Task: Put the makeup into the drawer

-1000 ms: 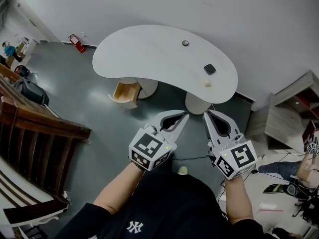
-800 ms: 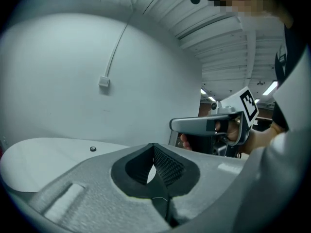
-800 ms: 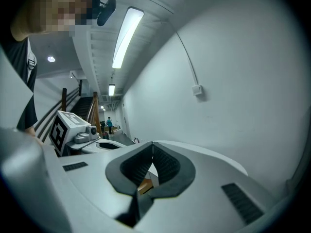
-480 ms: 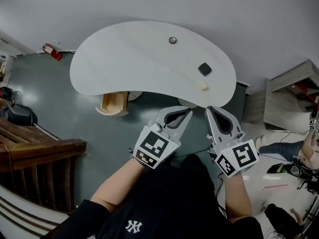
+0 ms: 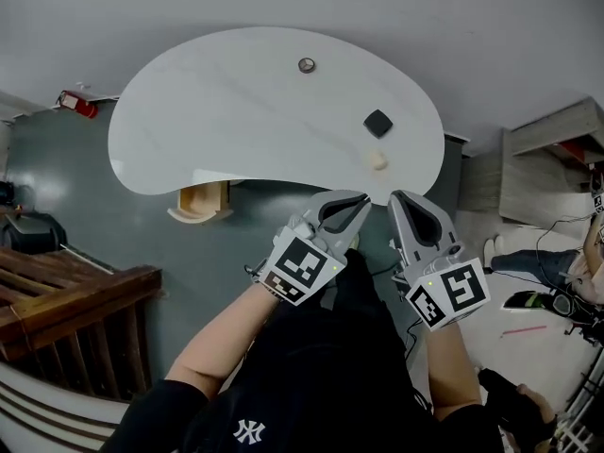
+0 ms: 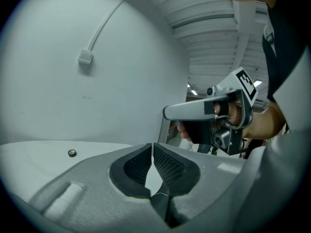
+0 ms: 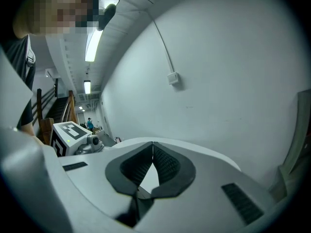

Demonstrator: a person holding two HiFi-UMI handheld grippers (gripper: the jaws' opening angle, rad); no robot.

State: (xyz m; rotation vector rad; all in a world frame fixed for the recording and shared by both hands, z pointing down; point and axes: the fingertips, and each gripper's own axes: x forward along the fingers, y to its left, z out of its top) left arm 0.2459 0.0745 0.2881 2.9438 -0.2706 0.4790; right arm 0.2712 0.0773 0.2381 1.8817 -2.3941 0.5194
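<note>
White and kidney-shaped, the surface (image 5: 236, 102) carried all three small pieces of makeup, so none of the task was done. The black square compact (image 5: 378, 122) lay near the right end; the pale beige round piece (image 5: 377, 160), perhaps a puff or a pot, sat just beside it, closer to the near edge; the small dark round tin (image 5: 307, 64) lay well apart from both, toward the far edge. The light wooden drawer (image 5: 200, 203) stood pulled out under the near edge at the left, so opening it was not left to do; what showed of its inside looked empty, though the surface hid its back part and I could not be sure. The left tongs (image 5: 362, 199) and the right tongs (image 5: 396, 197) hung side by side just short of the near edge, touching nothing; each pair's own view showed its ribbed pads closed tip to tip with nothing between them. Left to do, as I judged it: pick up each of the three pieces and set it in the drawer.
</note>
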